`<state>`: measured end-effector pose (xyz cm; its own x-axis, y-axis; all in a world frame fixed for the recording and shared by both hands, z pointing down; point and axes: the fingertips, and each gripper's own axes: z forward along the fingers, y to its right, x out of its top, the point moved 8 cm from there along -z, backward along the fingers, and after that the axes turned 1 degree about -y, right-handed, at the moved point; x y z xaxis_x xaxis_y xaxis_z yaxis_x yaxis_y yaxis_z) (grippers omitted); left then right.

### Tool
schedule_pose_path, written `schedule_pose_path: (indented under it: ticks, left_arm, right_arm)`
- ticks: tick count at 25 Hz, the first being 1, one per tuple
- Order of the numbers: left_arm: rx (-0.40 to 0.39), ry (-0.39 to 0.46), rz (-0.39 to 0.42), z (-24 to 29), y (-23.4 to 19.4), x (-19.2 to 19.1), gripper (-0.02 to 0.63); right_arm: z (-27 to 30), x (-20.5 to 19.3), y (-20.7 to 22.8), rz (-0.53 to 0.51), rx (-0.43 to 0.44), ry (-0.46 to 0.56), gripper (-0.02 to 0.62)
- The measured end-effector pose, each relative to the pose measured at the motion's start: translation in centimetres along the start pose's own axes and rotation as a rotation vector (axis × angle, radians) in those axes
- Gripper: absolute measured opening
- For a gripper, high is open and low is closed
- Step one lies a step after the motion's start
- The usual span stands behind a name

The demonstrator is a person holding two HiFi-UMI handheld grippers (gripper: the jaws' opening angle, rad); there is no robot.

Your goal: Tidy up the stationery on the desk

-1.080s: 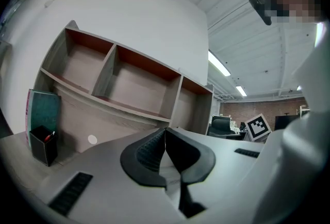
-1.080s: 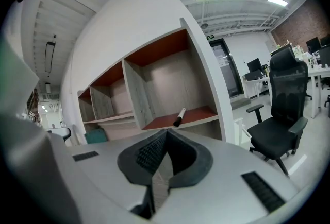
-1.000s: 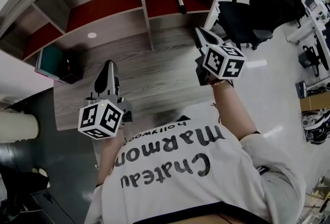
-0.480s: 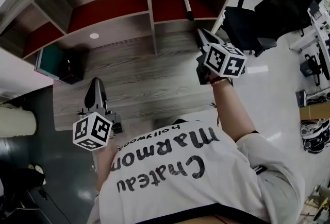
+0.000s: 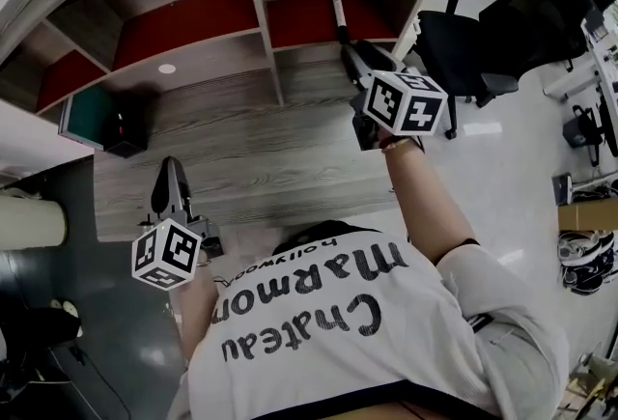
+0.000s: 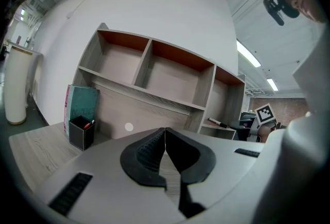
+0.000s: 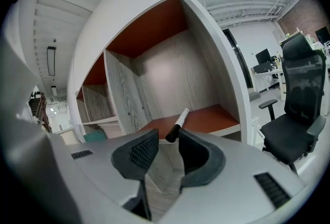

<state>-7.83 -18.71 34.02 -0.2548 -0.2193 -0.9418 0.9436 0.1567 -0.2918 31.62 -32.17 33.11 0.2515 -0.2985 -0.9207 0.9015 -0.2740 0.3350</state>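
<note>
worktop (image 5: 251,153): grey wood grain | shelf (image 5: 193,20): rust-red floors, pale grey grained walls | marker (image 7: 177,124) just past right tongs (image 7: 167,139): white barrel, black cap | left tongs (image 6: 165,133): black and grey, cube (image 5: 166,254) black-and-white squares | pot (image 6: 81,133) to their left: black | book (image 6: 82,103) behind it: teal | chair (image 7: 296,115) right of right tongs: black

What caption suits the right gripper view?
Open right gripper points at a marker lying on the red shelf.

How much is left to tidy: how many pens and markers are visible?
2. A white marker with a black cap lies in the rightmost red-floored shelf compartment. A red-tipped pen stands in the black square holder at far left. The holder may hide more.
</note>
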Motion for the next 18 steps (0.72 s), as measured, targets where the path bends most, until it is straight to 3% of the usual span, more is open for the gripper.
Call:
schedule_pose_path:
  ticks: [8, 18]
  left_arm:
    - [0.095, -0.005, -0.058, -2.6, 1.3, -1.2, 0.017]
    - [0.205, 0.025, -0.068, -6.9, 1.3, -1.5, 0.017]
  right_arm:
    - [1.8, 0.1, 0.1, -0.136, 0.013, -0.104, 0.133]
    - [2.4, -0.1, 0.4, -0.135, -0.023, -0.089, 0.132]
